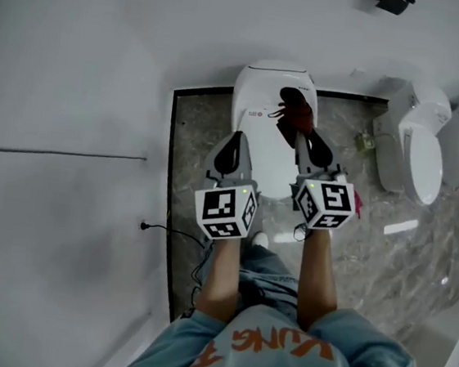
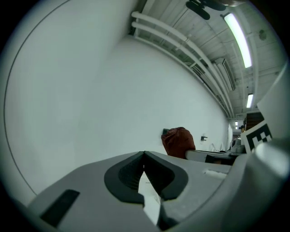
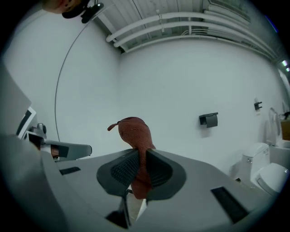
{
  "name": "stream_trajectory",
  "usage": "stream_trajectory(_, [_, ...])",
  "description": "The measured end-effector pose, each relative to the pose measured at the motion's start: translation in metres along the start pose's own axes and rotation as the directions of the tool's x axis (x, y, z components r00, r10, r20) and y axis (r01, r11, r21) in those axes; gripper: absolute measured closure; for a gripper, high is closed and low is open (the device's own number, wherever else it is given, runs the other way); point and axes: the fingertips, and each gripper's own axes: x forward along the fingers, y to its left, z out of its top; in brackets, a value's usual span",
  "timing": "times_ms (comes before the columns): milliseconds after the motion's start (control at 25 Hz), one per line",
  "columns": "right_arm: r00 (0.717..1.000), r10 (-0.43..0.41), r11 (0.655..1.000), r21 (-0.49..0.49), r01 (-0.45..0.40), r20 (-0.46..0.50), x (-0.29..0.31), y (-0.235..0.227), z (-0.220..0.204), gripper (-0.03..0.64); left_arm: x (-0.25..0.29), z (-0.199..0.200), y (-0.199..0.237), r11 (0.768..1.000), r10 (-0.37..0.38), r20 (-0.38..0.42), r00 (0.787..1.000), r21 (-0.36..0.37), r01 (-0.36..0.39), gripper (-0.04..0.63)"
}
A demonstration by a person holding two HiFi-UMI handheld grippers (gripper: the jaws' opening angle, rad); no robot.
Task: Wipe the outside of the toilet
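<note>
White walls back the toilet (image 1: 264, 92), apparently not yet wiped: the right gripper (image 1: 299, 134) pinches a red cloth (image 1: 294, 110) above it, the left gripper (image 1: 234, 140) closed empty.

In the head view, the right tool (image 1: 302, 137) and the red cloth (image 1: 297, 111) are covering the toilet (image 1: 260, 92) lid toward 12 o'clock, and both forearms are hiding its front. The lid's red print is showing too small to read. The person's shirt (image 1: 275, 357) is running off the 6 o'clock edge. In the right gripper view, the jaws are swallowing the cloth's lower end.
</note>
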Motion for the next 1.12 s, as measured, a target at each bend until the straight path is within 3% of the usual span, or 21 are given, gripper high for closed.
stream_trajectory(240, [0.991, -0.032, 0.999, -0.039, 0.037, 0.129, -0.021, 0.007, 0.072, 0.566, -0.012, 0.064, -0.024, 0.993, -0.059, 0.105, 0.993, 0.104, 0.048, 0.601])
stream_trajectory(440, [0.989, -0.013, 0.994, -0.11, 0.029, 0.148, -0.037, 0.015, 0.094, 0.566, -0.018, 0.085, -0.032, 0.988, -0.061, 0.142, 0.988, 0.148, 0.04, 0.601])
stream_trajectory(760, [0.984, -0.033, 0.992, -0.117, 0.054, 0.175, -0.053, -0.002, 0.112, 0.565, -0.02, 0.092, -0.049, 0.981, -0.073, 0.147, 0.987, 0.188, 0.045, 0.601])
stream_trajectory(1120, [0.98, 0.01, 0.991, -0.135, 0.018, 0.201, -0.061, 0.001, 0.117, 0.565, -0.027, 0.093, -0.05, 0.981, -0.052, 0.171, 0.984, 0.193, 0.018, 0.601])
